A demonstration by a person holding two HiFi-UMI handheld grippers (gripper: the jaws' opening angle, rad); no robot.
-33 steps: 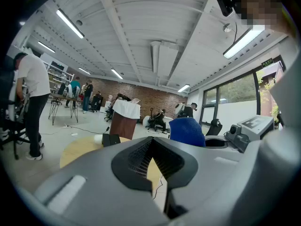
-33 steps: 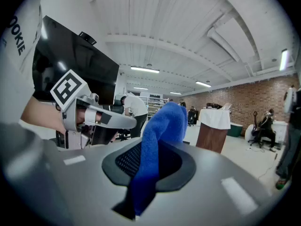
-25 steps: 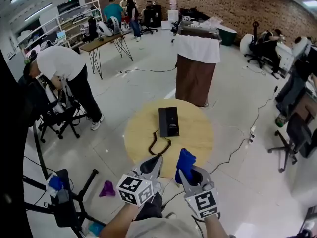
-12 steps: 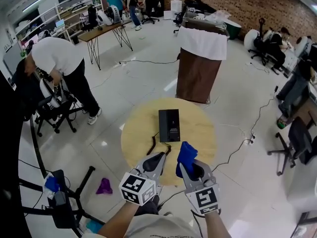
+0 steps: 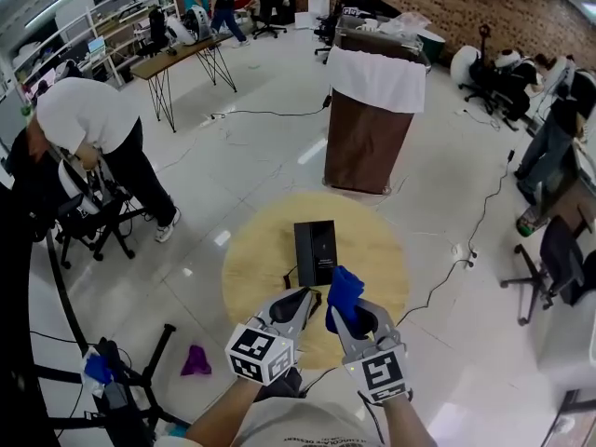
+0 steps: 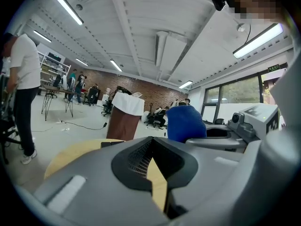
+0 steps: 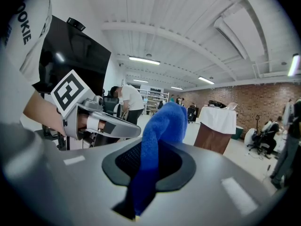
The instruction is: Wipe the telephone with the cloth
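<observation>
- Two grippers hover at the near edge of the round table [image 5: 251,268]: our left gripper [image 5: 300,298] has its jaws pressed together on nothing, and our right gripper [image 5: 352,319] pinches the blue cloth [image 5: 343,289], which stands up out of the jaws.
- One risk is the telephone [image 5: 316,251] itself: it lies flat mid-table, apart from both grippers, and looks light, so we judge a wipe with the cloth alone could shove it across the wood towards the far edge unless our left gripper steadies it.
- Another is the dark cord [image 5: 288,277] curling off its near end; a sweep back towards us could snag it and drag the set.
- Only a fold of cloth seems gripped, so hard rubbing may pull it free.
</observation>
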